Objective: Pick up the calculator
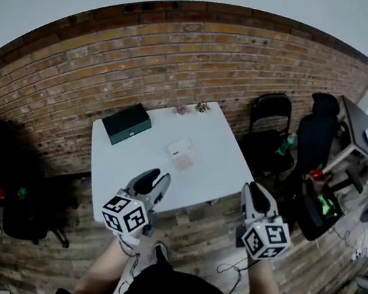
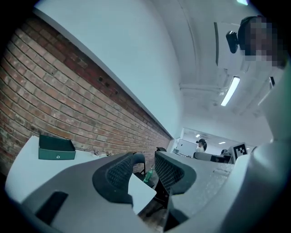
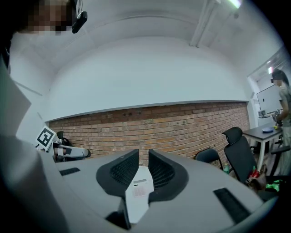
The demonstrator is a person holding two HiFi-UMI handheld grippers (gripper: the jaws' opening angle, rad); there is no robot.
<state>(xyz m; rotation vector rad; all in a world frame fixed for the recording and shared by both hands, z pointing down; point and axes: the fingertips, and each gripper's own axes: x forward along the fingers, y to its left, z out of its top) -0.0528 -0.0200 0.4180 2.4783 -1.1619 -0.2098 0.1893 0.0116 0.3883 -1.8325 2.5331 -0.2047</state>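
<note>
Head view, white table (image 1: 133, 163), brick wall (image 1: 183, 60) behind, wooden floor (image 1: 197, 241), possibly calculator (image 1: 181, 154)

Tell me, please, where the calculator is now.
In the head view, the calculator lies near the middle of the white table, right of the green box.

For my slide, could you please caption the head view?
Left gripper and right gripper, open, face a white table bearing a pink-white calculator and green box.

Calculator (image 1: 182, 155) on table (image 1: 219, 141), right of box (image 1: 126, 123)
</note>
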